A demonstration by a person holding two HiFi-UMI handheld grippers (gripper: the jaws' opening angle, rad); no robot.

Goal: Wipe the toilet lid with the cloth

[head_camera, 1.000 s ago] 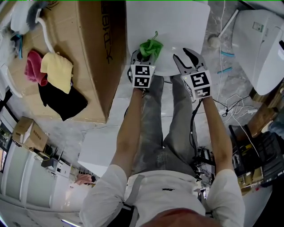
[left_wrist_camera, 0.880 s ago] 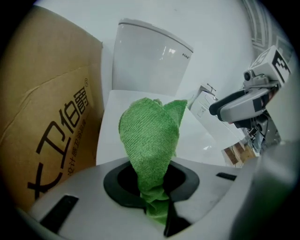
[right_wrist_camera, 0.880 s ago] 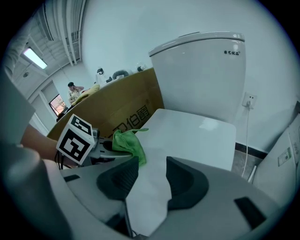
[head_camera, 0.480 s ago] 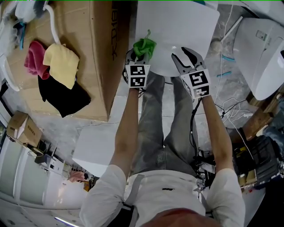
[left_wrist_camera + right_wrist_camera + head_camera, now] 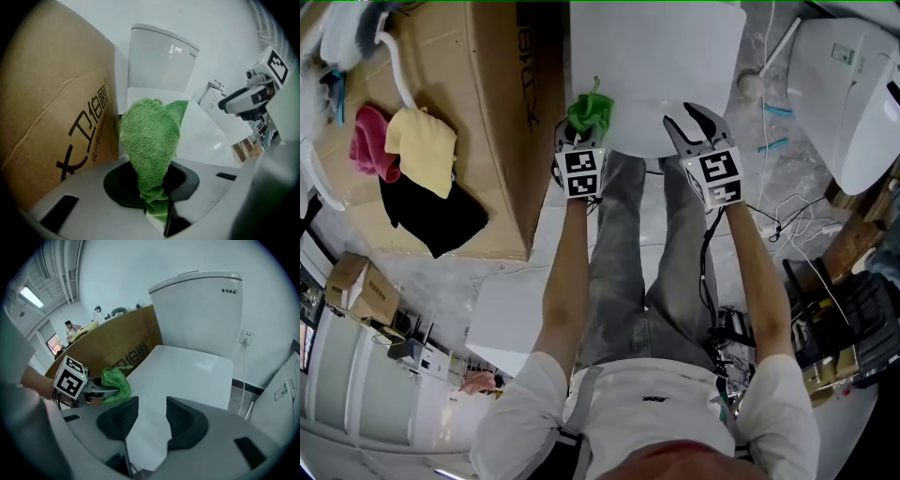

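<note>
The white toilet lid (image 5: 656, 66) lies shut in the head view's upper middle, with the cistern (image 5: 199, 310) behind it in the right gripper view. My left gripper (image 5: 578, 131) is shut on a green cloth (image 5: 589, 110) at the lid's near-left edge; the cloth (image 5: 152, 140) bunches up between its jaws and hides part of the lid (image 5: 206, 138). My right gripper (image 5: 694, 127) hovers over the lid's near-right edge, open, with nothing between its jaws. From its own view, the right gripper (image 5: 147, 420) looks across the lid (image 5: 187, 376) at the cloth (image 5: 116, 380).
A big cardboard box (image 5: 469, 122) stands close on the lid's left, with pink, yellow and black cloths (image 5: 417, 169) on it. A white appliance (image 5: 848, 94) sits at the right. Cables (image 5: 787, 225) trail over the floor at the right. The person's legs (image 5: 628, 272) stand in front of the toilet.
The left gripper and the green cloth have moved left along the lid's near edge, to its left side. The right gripper has stayed in about the same place.
</note>
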